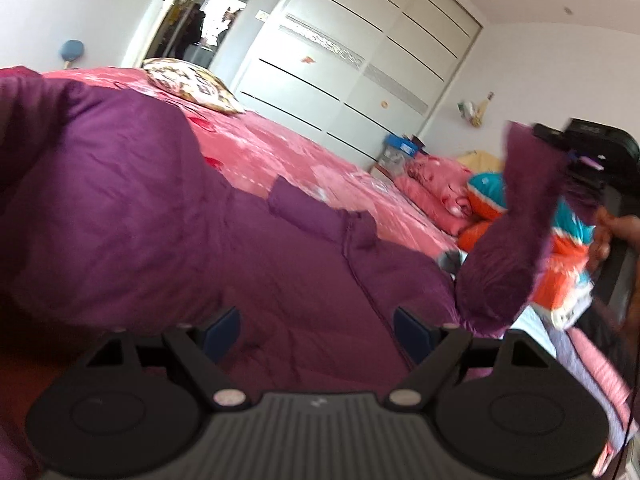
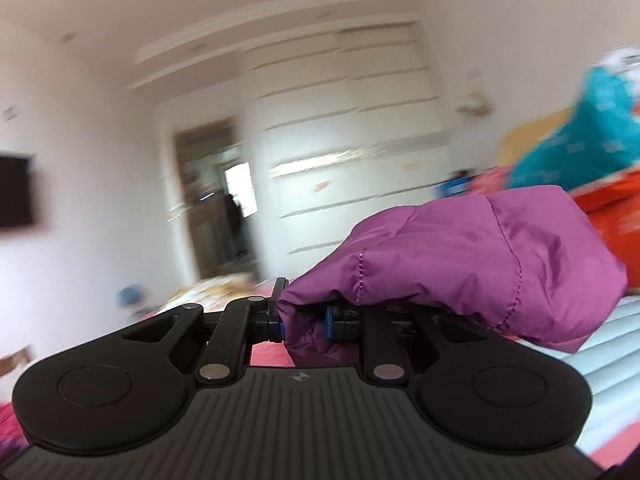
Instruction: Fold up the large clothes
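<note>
A purple padded jacket (image 1: 140, 208) lies spread on the pink bed (image 1: 280, 152) and fills most of the left wrist view. My left gripper (image 1: 318, 334) hovers over the jacket's body, open, its blue pads (image 1: 224, 330) wide apart and pressing on nothing. At the right, one purple sleeve (image 1: 516, 232) is lifted off the bed. My right gripper (image 1: 538, 132), held by a hand (image 1: 612, 232), grips its end. In the right wrist view, the right gripper (image 2: 306, 322) is shut on the sleeve (image 2: 460, 260), which bunches over its right finger.
A patterned pillow (image 1: 192, 84) lies at the bed's far end. Folded pink bedding (image 1: 436, 188) and an orange and teal bundle (image 1: 568, 264) sit at the right. A white wardrobe (image 1: 360, 60) and an open doorway (image 1: 200, 28) stand behind the bed. A dark screen (image 2: 14, 190) hangs on the wall.
</note>
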